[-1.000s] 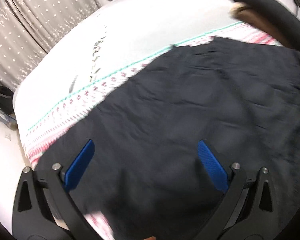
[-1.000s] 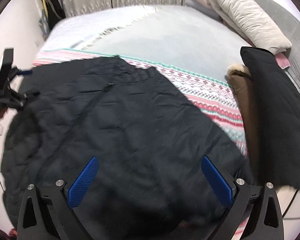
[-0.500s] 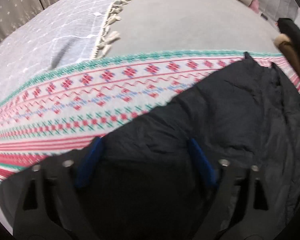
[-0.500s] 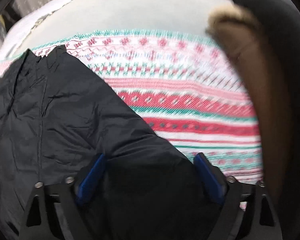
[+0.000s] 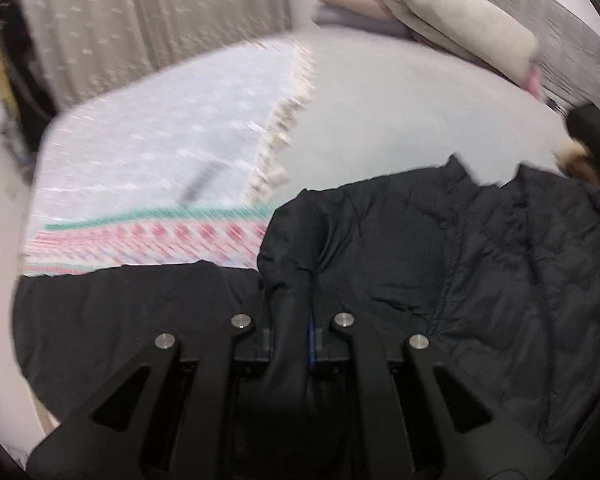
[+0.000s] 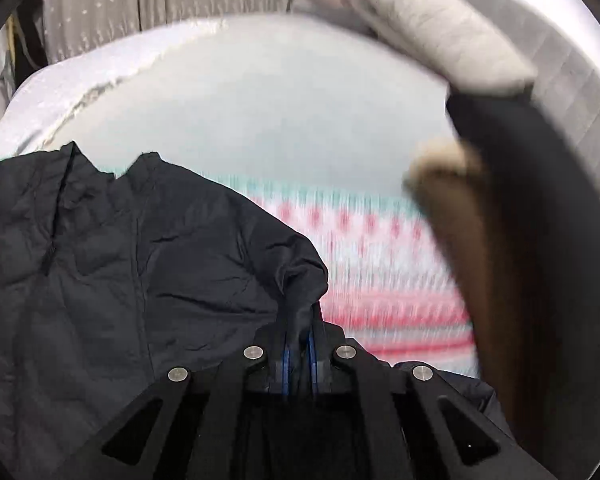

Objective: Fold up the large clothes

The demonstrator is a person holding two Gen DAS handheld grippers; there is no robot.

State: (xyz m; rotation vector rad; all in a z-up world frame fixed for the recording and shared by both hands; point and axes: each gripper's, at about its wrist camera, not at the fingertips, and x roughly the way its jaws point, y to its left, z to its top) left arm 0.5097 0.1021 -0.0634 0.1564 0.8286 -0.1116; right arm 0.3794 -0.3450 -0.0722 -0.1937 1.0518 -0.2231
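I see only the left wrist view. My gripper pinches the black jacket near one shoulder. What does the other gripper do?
Observer: The right gripper is shut on the black jacket, pinching a fold at the opposite shoulder.
Operator: What lies beside that gripper, on its right?
Observer: A second dark coat with a brown lining and a pale fur edge, on the patterned blanket.
Operator: Is the jacket touching that coat?
Observer: At the pinched fold, no; a stretch of blanket shows between them. Lower down I cannot tell.
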